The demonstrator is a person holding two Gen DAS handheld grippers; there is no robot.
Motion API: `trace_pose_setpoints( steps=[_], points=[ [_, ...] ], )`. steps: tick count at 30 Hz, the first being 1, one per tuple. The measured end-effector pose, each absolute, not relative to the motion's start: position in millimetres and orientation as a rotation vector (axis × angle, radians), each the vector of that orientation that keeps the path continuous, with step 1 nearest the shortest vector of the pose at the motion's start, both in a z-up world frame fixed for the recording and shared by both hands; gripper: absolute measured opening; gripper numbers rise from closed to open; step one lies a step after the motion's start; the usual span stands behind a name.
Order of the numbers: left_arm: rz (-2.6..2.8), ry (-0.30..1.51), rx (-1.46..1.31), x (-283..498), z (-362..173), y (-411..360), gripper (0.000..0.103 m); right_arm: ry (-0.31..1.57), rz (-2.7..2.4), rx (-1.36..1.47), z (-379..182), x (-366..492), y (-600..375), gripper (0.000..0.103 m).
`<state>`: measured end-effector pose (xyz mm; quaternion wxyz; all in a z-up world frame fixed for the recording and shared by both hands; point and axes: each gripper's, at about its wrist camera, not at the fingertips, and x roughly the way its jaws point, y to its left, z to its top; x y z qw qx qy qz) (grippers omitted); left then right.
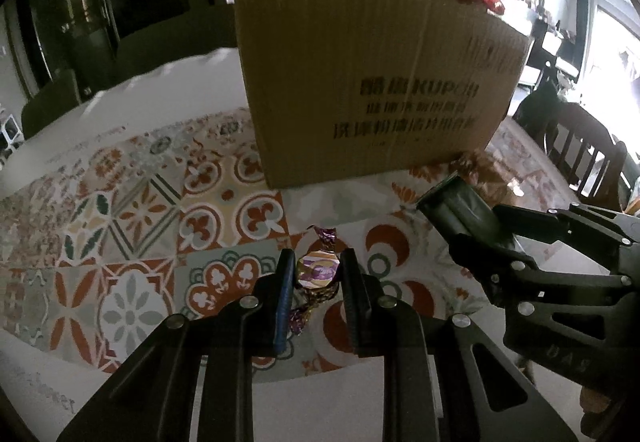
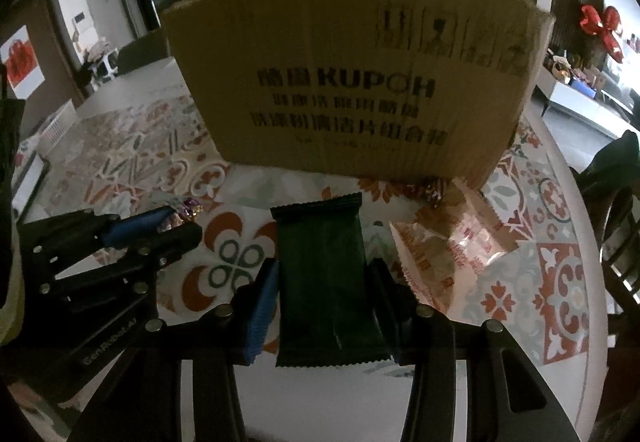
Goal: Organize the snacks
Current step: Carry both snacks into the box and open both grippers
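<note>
Purple-wrapped candy (image 1: 317, 270) pinched in left gripper (image 1: 316, 278); dark green packet (image 2: 328, 278) clamped in right gripper (image 2: 326, 282); cardboard box (image 2: 352, 81) ahead, pinkish bag (image 2: 448, 246) seemingly just right.

Left gripper (image 1: 316, 274): angled down toward table, jaws nearly closed, pads clamped on purple-gold wrapped candy (image 1: 318, 273), candy clear of table. Blue pad on left finger, black on right. Right gripper (image 2: 324, 282): also angled down, jaws partway apart, pads pressed on both long edges of dark green snack packet (image 2: 326, 282), packet end sticking out forward. Grippers side by side, apart.
</note>
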<state>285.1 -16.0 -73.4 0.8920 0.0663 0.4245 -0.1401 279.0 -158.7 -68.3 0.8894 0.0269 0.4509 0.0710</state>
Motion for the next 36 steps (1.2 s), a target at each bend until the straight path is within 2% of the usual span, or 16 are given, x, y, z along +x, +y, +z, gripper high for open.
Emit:
trace_pose_setpoints(
  steps=[22, 36],
  points=[
    [-0.271, 0.646, 0.105, 257.1, 31.0, -18.2, 0.023, 0.709, 0.155, 0.1, 25.0, 248.5, -176.8, 0.047],
    [-0.292, 0.556, 0.114, 269.9, 73.7, -28.5, 0.023, 0.594, 0.128, 0.09, 77.7, 254.4, -198.7, 0.047]
  ],
)
